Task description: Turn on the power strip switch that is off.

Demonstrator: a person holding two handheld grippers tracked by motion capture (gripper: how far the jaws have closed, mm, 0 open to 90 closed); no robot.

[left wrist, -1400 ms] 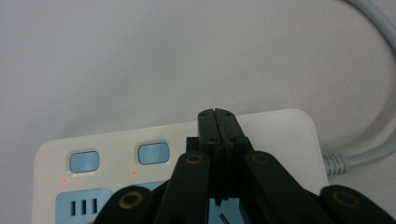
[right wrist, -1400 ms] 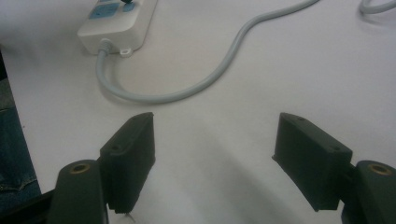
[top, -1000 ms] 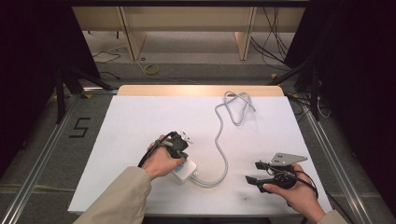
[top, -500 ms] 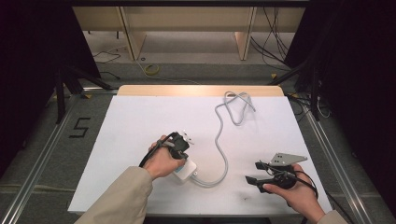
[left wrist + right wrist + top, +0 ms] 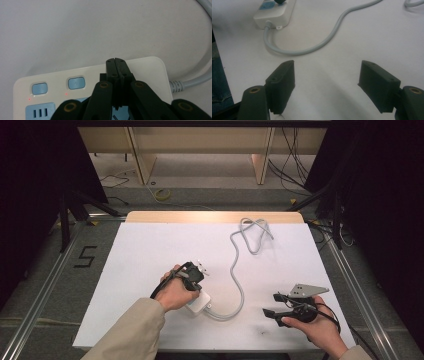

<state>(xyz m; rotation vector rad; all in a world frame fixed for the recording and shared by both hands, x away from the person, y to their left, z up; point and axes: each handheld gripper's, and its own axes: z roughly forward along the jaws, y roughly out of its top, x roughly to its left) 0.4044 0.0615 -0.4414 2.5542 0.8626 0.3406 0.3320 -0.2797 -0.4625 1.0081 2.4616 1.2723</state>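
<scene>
A white power strip lies near the front middle of the white table. My left gripper is held by a hand and points down onto it. In the left gripper view the jaws of that gripper are pressed together with nothing seen between them, above the strip, which has blue buttons and small red lights. A grey cable leaves the strip and curves to the back. My right gripper rests at the front right, open and empty; over this gripper I see the strip and cable.
The cable ends in a loose loop at the back right of the table. A wooden strip runs along the far edge. Metal rails flank the table, and a "5" mark lies on the floor at left.
</scene>
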